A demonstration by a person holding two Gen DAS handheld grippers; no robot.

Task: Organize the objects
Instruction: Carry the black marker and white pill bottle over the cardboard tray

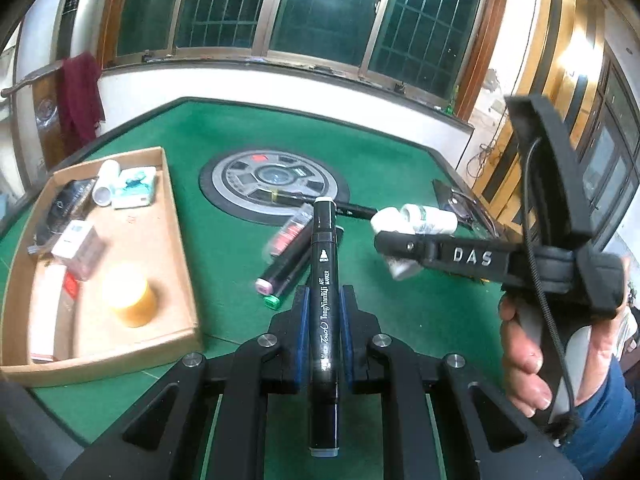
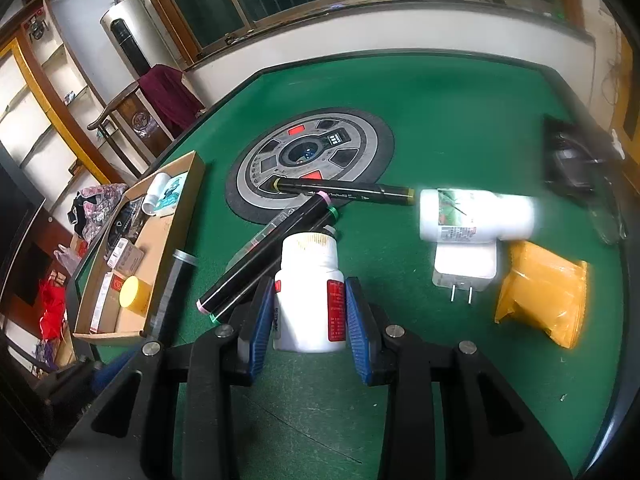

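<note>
My left gripper (image 1: pixel 324 300) is shut on a black art marker (image 1: pixel 325 264) and holds it lengthwise above the green table (image 1: pixel 420 304). My right gripper (image 2: pixel 308 304) is shut on a white pill bottle (image 2: pixel 308 280) with a red label. It also shows in the left wrist view (image 1: pixel 390 240), holding the white bottle (image 1: pixel 394 220). Two more black markers (image 2: pixel 272 240) lie crossed on the table, and another marker (image 2: pixel 344 191) lies across the round dial. A cardboard tray (image 1: pixel 176 236) with several small items sits at the left.
A second white bottle (image 2: pixel 476 216), a white charger plug (image 2: pixel 466 268) and a yellow packet (image 2: pixel 540 288) lie at the right. A round grey dial (image 2: pixel 308 152) sits in the table's middle. The tray holds a yellow jar (image 1: pixel 130 296). A black item (image 2: pixel 572 160) lies at the far right edge.
</note>
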